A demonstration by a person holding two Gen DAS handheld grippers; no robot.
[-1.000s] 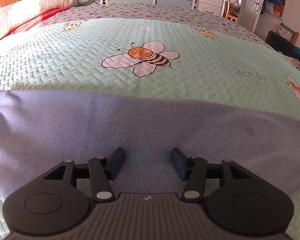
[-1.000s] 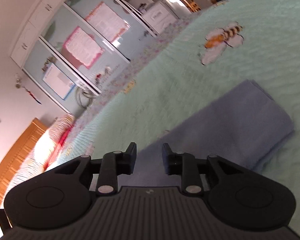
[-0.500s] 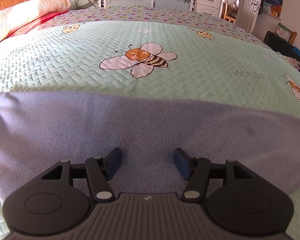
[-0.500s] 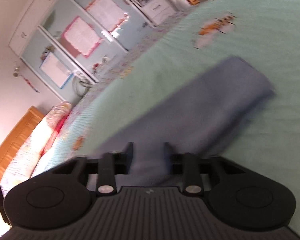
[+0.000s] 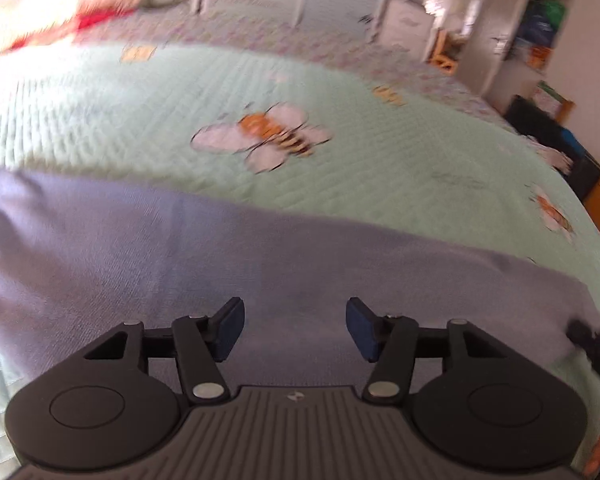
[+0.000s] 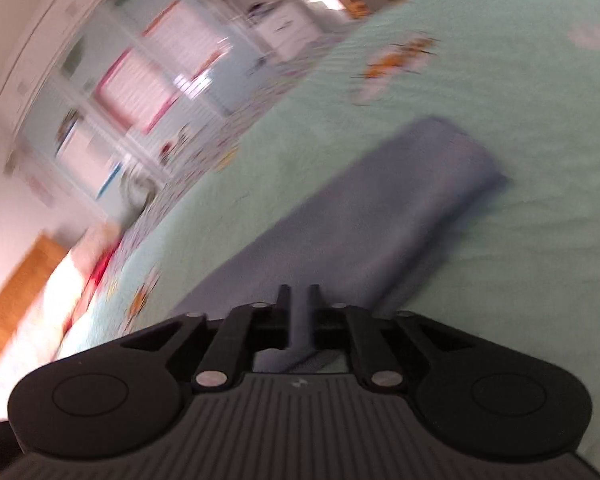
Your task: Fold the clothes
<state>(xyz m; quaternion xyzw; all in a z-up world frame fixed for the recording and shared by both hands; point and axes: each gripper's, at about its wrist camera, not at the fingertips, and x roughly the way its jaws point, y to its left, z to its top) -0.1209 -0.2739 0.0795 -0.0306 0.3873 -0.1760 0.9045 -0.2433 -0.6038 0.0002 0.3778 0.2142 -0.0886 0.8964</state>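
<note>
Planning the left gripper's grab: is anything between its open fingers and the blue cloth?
Nothing visible. The left gripper is open directly over the blue cloth, bare fabric between its fingers. The right gripper is already shut on a fold of it.

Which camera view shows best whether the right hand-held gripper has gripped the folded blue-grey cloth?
The right wrist view: there the right hand-held gripper has its jaws closed on a pinched ridge of the folded blue-grey cloth. The left wrist view shows only a blurred dark part of that gripper at the cloth's right end.
</note>
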